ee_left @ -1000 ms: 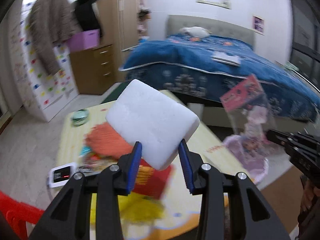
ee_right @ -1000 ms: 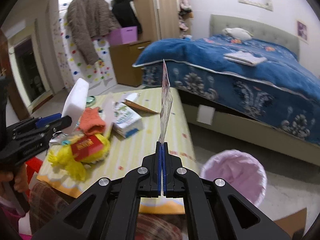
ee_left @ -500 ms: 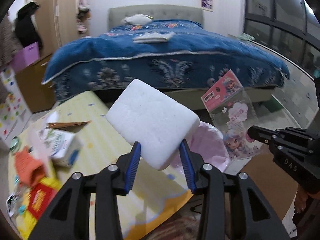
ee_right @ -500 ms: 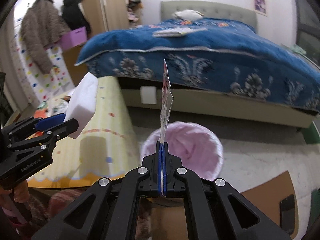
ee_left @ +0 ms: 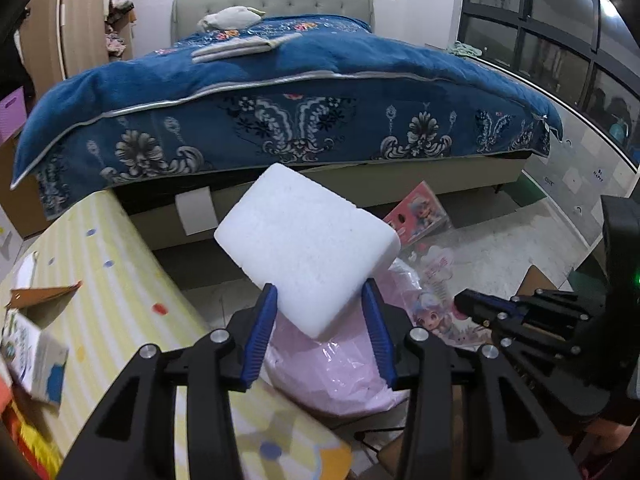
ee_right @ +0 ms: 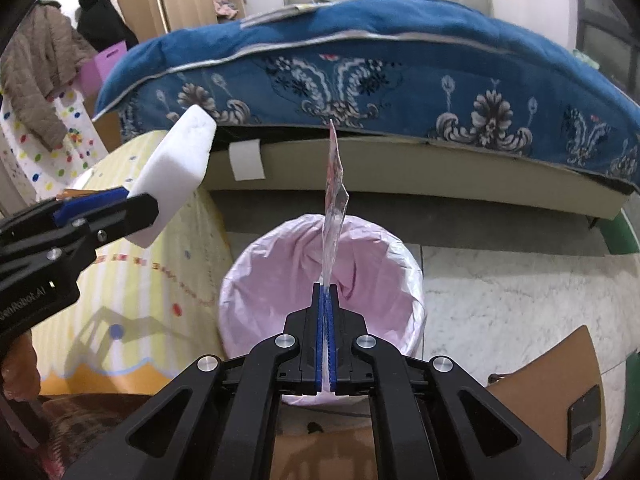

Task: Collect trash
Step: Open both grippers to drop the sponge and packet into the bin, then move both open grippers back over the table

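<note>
A white foam block (ee_left: 308, 256) sits tilted between the blue pads of my left gripper (ee_left: 320, 288). Its jaws are opening, but both pads still touch the block. From the right wrist view, the left gripper (ee_right: 136, 208) and the foam block (ee_right: 176, 172) hang at the left, beside the bin. My right gripper (ee_right: 328, 288) is shut on a clear plastic toy wrapper (ee_right: 334, 196) that stands edge-on above the pink-lined bin (ee_right: 400, 248). In the left wrist view the wrapper (ee_left: 432, 264) shows a doll picture, the right gripper (ee_left: 460, 304) is at the right, and the bin (ee_left: 344, 376) lies below the block.
A yellow striped table (ee_left: 100, 264) with a carton (ee_left: 36, 364) and a brown paper piece (ee_left: 40, 296) is at the left. A blue-covered bed (ee_left: 280, 112) stands close behind the bin. Brown cardboard (ee_right: 560, 380) lies on the floor to the right.
Both grippers have swung away from the cluttered table toward the bed and sunk. The pink bin, earlier off to the side, now lies directly below them. Both keep their loads.
</note>
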`<state>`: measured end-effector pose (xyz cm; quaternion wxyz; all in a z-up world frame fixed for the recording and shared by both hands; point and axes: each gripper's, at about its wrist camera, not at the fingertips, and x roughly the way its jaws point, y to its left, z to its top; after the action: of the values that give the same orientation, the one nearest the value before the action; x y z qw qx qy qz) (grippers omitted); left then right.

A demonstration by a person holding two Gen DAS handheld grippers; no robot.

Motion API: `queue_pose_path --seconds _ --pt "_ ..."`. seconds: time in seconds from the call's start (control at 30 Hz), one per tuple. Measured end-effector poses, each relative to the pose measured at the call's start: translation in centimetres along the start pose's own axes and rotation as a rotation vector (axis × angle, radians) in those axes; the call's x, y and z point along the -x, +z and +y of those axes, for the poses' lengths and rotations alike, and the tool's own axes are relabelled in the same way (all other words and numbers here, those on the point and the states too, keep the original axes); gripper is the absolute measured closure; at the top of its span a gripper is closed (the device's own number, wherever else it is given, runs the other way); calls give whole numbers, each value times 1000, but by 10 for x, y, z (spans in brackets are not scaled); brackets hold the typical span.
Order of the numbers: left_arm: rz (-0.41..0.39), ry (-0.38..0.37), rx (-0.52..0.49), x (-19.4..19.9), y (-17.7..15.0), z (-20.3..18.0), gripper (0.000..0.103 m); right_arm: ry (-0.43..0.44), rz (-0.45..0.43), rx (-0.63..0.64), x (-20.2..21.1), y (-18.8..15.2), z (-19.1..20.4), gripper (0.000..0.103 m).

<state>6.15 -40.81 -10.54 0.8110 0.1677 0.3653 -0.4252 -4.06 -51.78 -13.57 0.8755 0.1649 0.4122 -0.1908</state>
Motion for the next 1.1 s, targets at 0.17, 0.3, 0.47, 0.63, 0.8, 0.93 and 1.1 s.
queue_pose_path --seconds 0.17,0.3,0.47,0.63,0.8,0.93,1.1 --pt "22 -26 3 -23 7 -2 50 -14 20 -15 -22 4 -13 97" --pt "23 -37 28 -28 11 2 35 -23 18 -28 -26 4 -20 80" --pt "0 -13 78 -7 11 18 35 -41 -22 -48 -3 4 -23 80" --pt "-61 76 127 43 -1 39 35 -15 -100 -31 41 5 -8 80" --pt "-107 141 152 93 -23 56 35 76 -118 14 68 6 27 80" --pt "-125 206 174 132 -40 70 34 163 -116 79 84 5 71 80" --pt "-122 280 213 171 -68 94 31 253 -122 193 102 1 132 80"
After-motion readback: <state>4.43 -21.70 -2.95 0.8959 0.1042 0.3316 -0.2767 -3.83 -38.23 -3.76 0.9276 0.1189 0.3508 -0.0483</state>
